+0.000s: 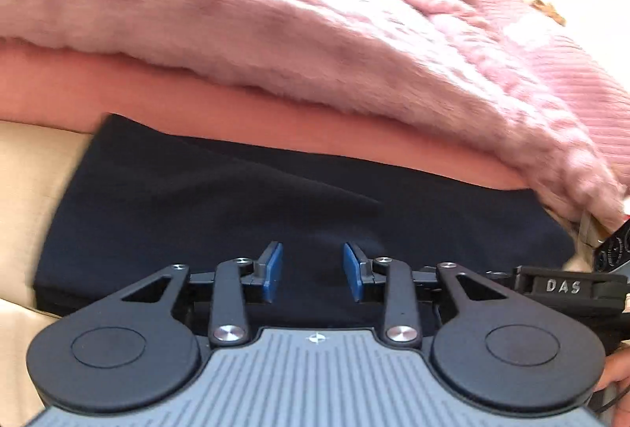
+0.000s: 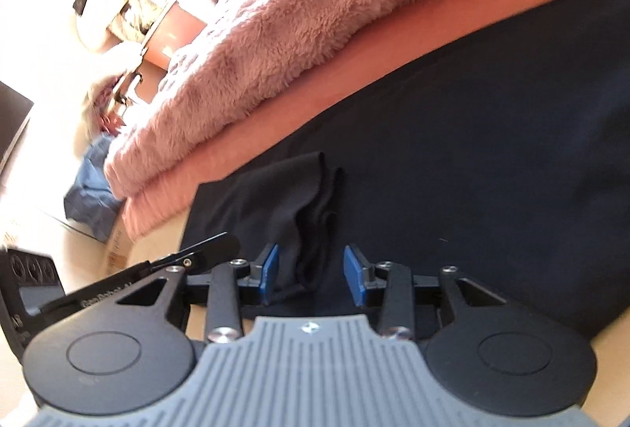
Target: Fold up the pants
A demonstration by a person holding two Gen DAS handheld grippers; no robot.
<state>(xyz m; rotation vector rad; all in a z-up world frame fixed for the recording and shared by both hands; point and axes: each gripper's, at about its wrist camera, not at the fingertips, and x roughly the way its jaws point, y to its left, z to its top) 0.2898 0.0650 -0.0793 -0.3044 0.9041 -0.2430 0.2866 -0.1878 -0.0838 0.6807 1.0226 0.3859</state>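
Note:
The dark navy pants (image 1: 220,206) lie flat on a cream surface, in front of a pink fluffy blanket. My left gripper (image 1: 313,271) is open just above the pants near their near edge, with nothing between its blue pads. In the right wrist view the pants (image 2: 472,159) spread to the right. My right gripper (image 2: 311,273) is open, and a raised bunched fold of the pants (image 2: 311,214) stands between its blue pads. The pads do not press on it.
A pink fluffy blanket (image 1: 275,17) over a salmon sheet (image 1: 157,88) lies behind the pants. The blanket (image 2: 299,29) also shows in the right wrist view. A blue cloth (image 2: 92,187) and clutter sit at the far left. The other gripper's body (image 1: 567,285) shows at the right.

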